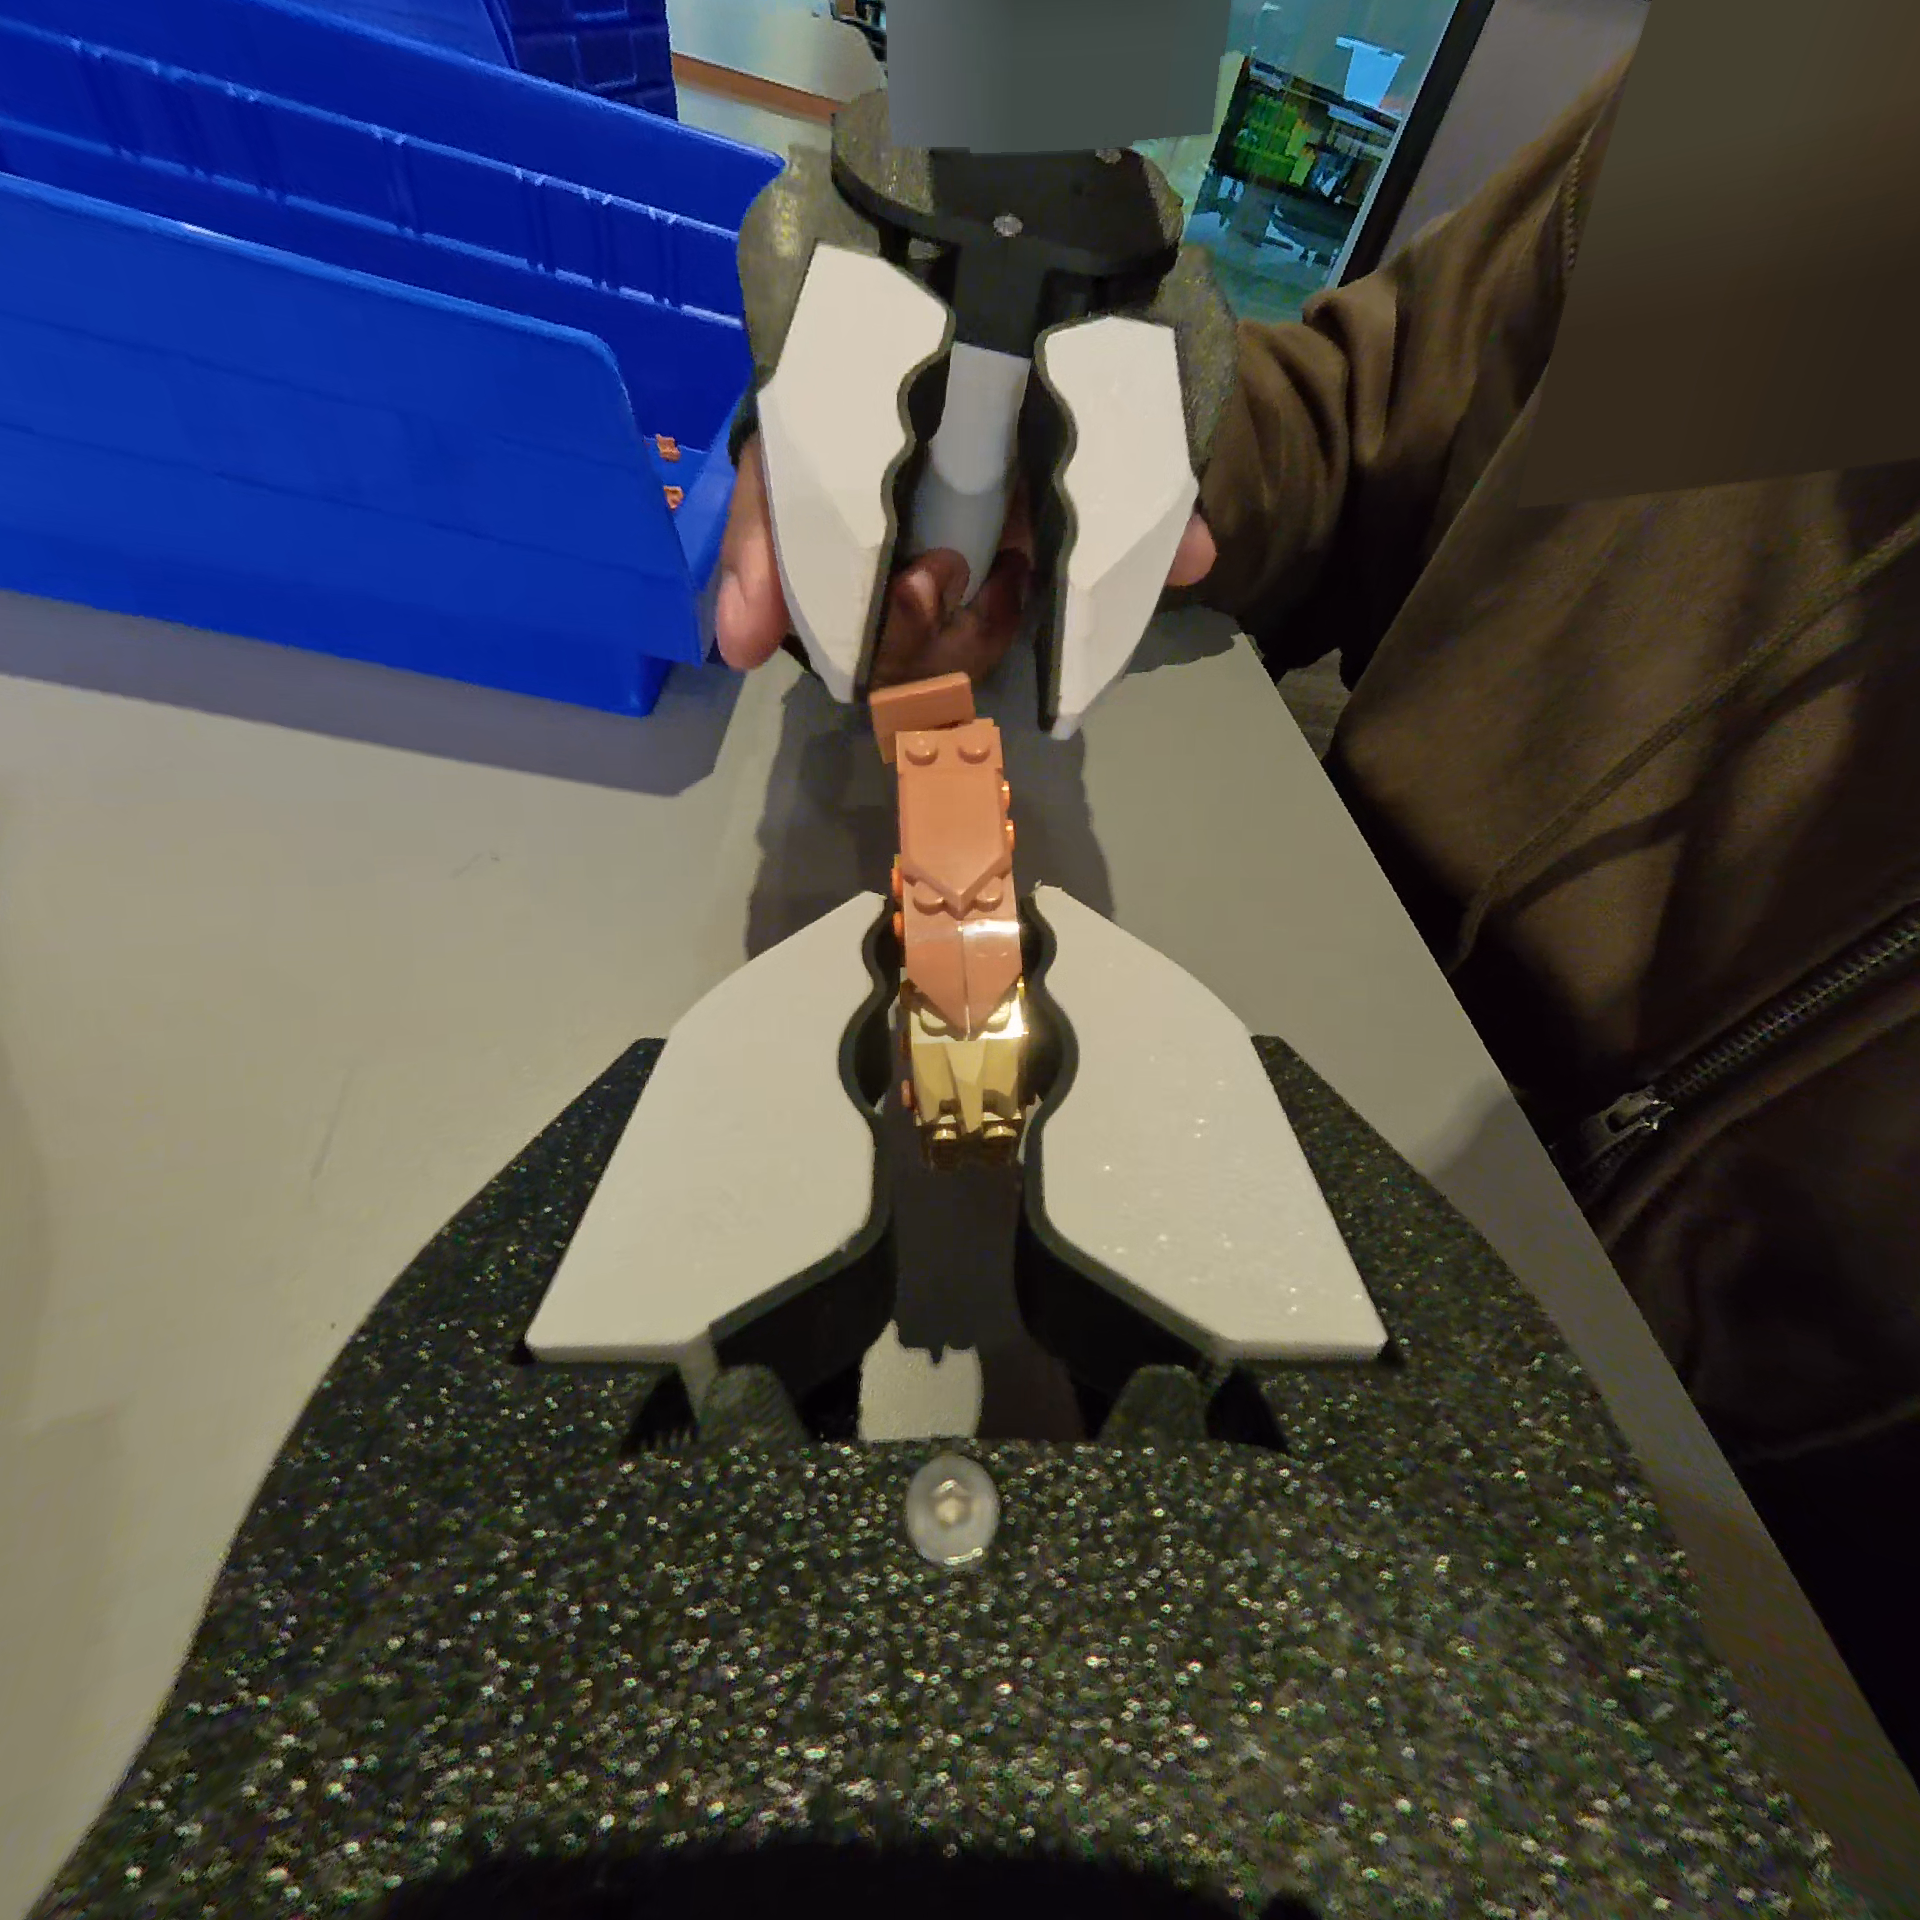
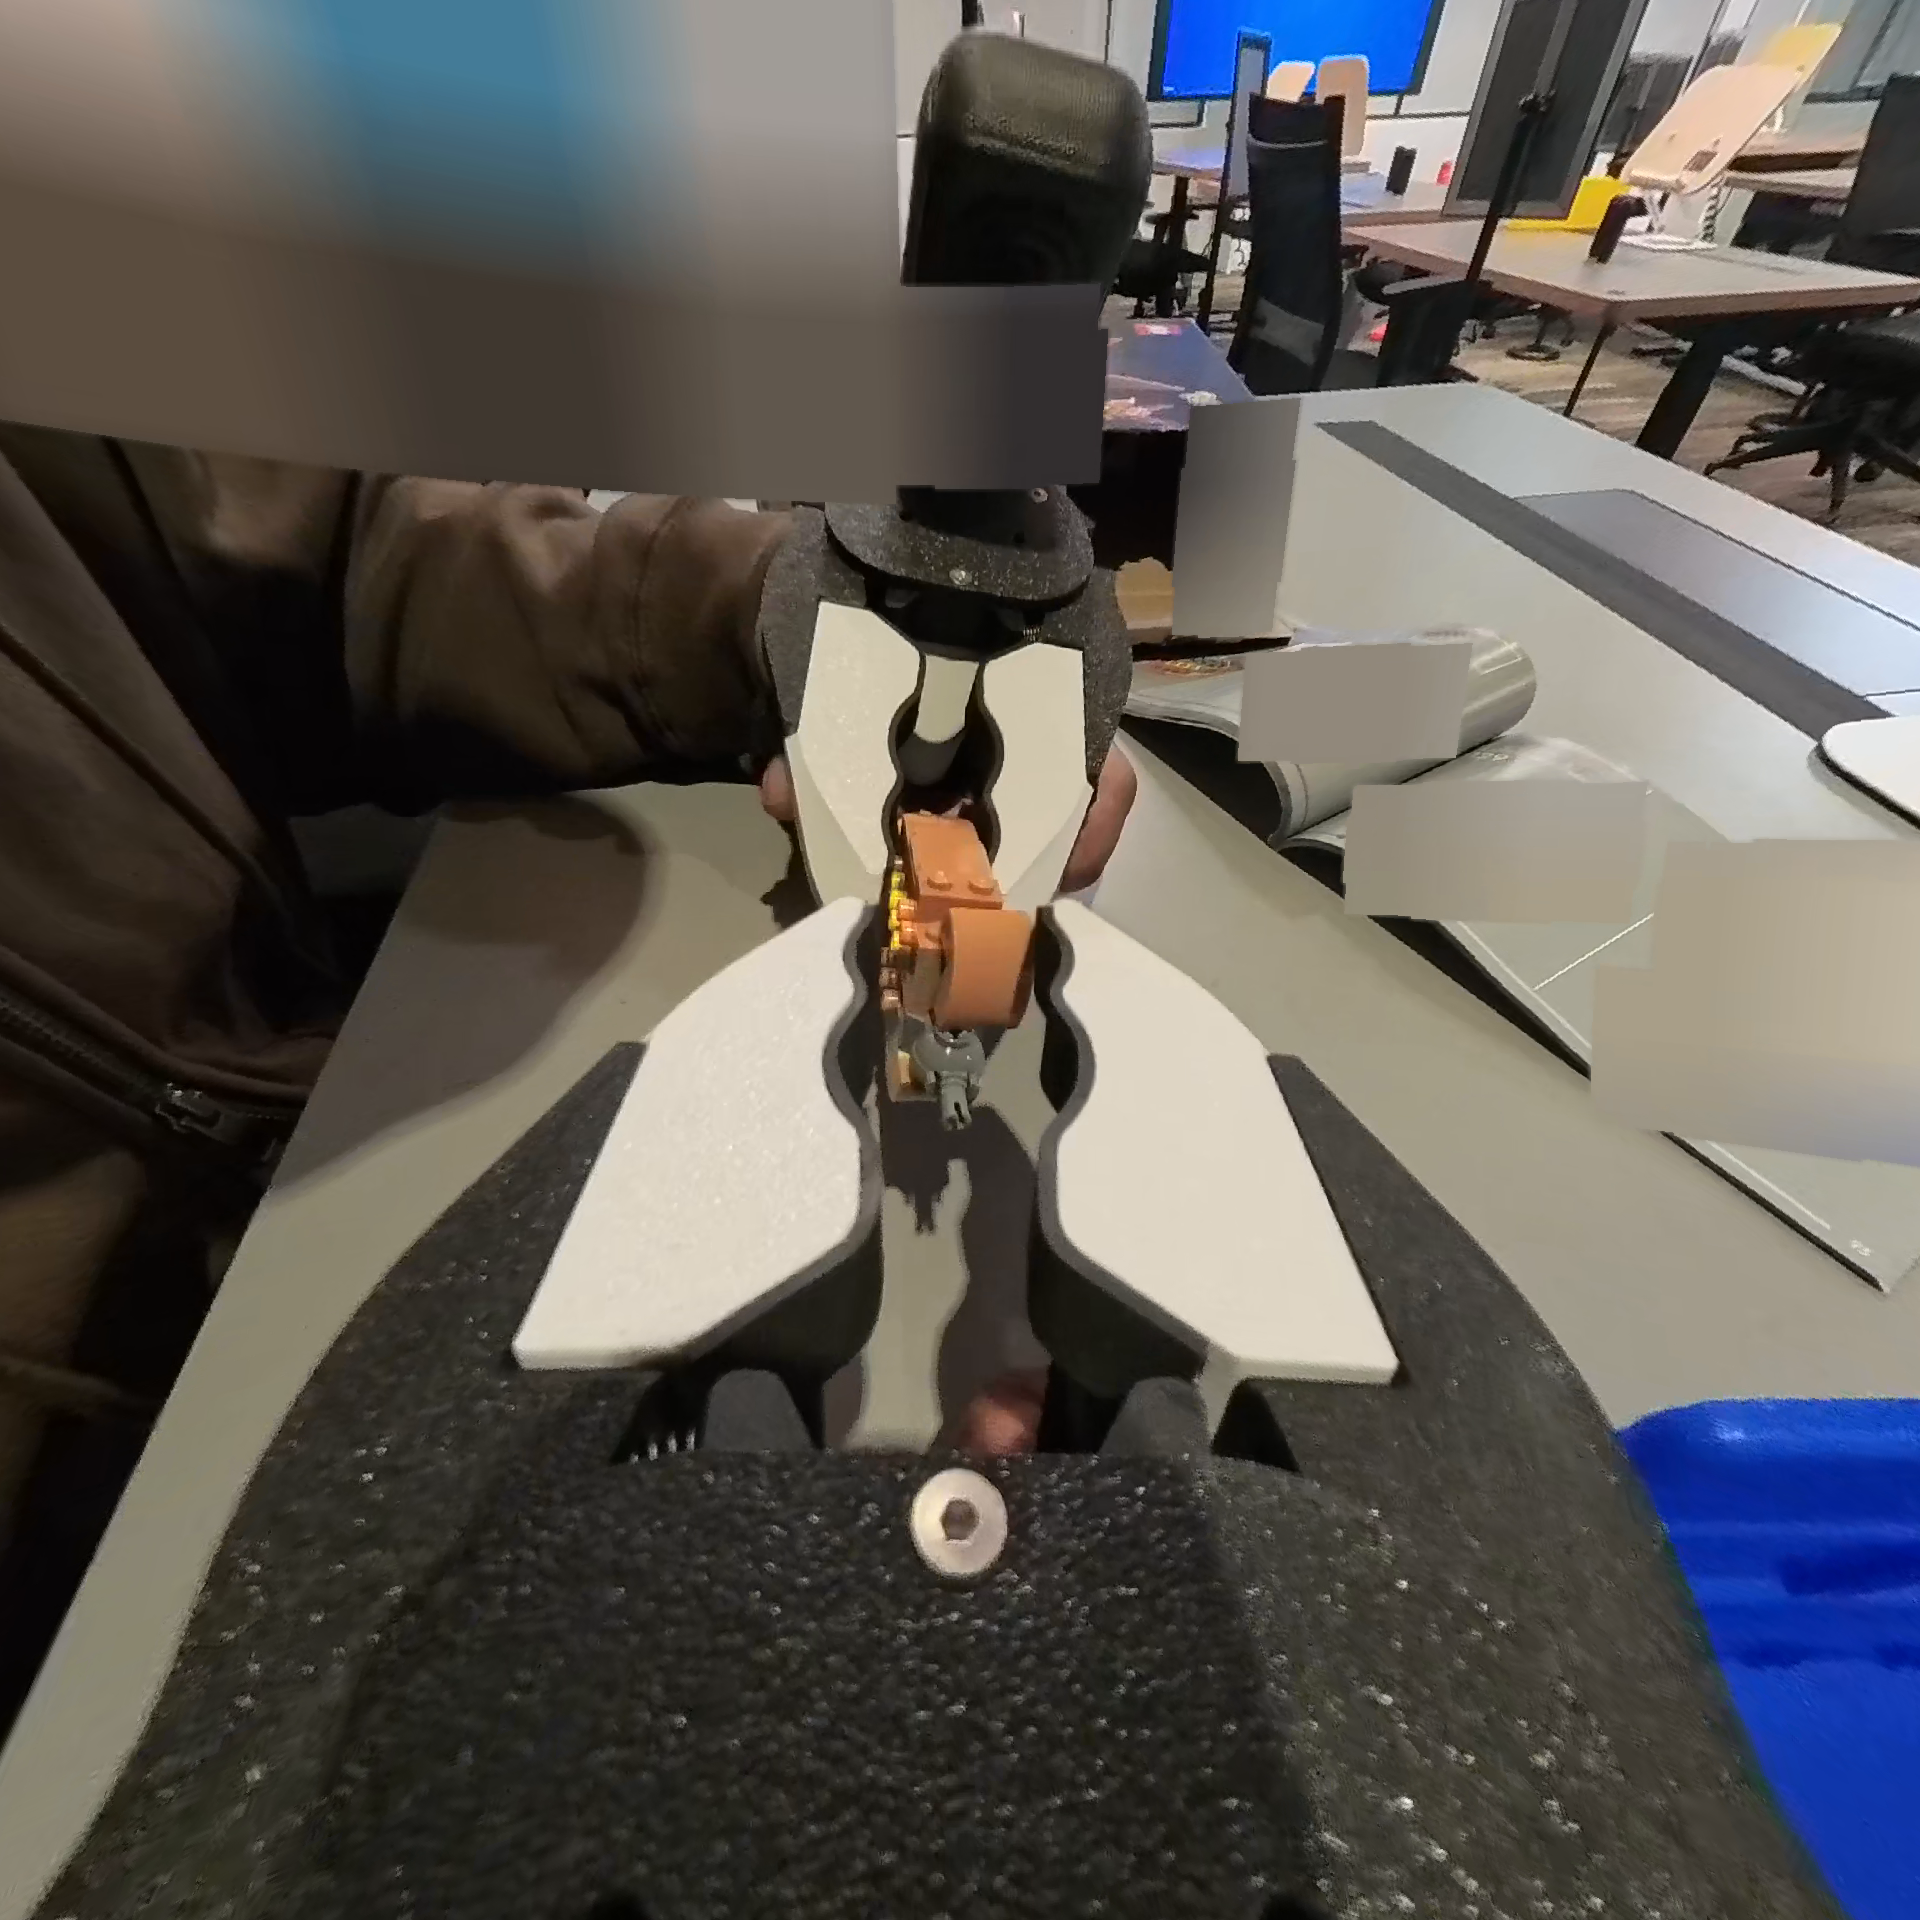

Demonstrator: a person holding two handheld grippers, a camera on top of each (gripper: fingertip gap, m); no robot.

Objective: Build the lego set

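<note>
The left gripper (image 1: 961, 966) is clenched on the near end of a long brown lego assembly (image 1: 951, 831), with its tan and gold section (image 1: 961, 1070) deep between the jaws. The assembly is held off the grey table (image 1: 364, 987) and sticks out towards the right gripper (image 1: 961, 696), which faces it head on.

In the left wrist view the right gripper's jaws look spread, w/ a small flat brown plate (image 1: 923, 698) sitting at the far tip of the assembly, just at its left finger. In the right wrist view a round brown piece (image 2: 987, 966) and a small grey clip piece (image 2: 956, 1070) lie between that gripper's fingers, touching the assembly. Probably it's not pinching anything, but I cannot tell for sure: the contact is hidden.

Step in hand, as I read it: seating a small piece on the assembly's far end. To do it well:
- Keep the left grip firm and steady. The long assembly acts as a lever and may flex or split at a joint.
- Line studs up square before pressing, then push along the assembly's axis, not across it.
- Press w/ a fingertip flat on the plate, so it doesn't tilt or pop off.

Blue bins (image 1: 364, 416) stand far left on the table, w/ small orange bits (image 1: 668, 449) in one.
</note>
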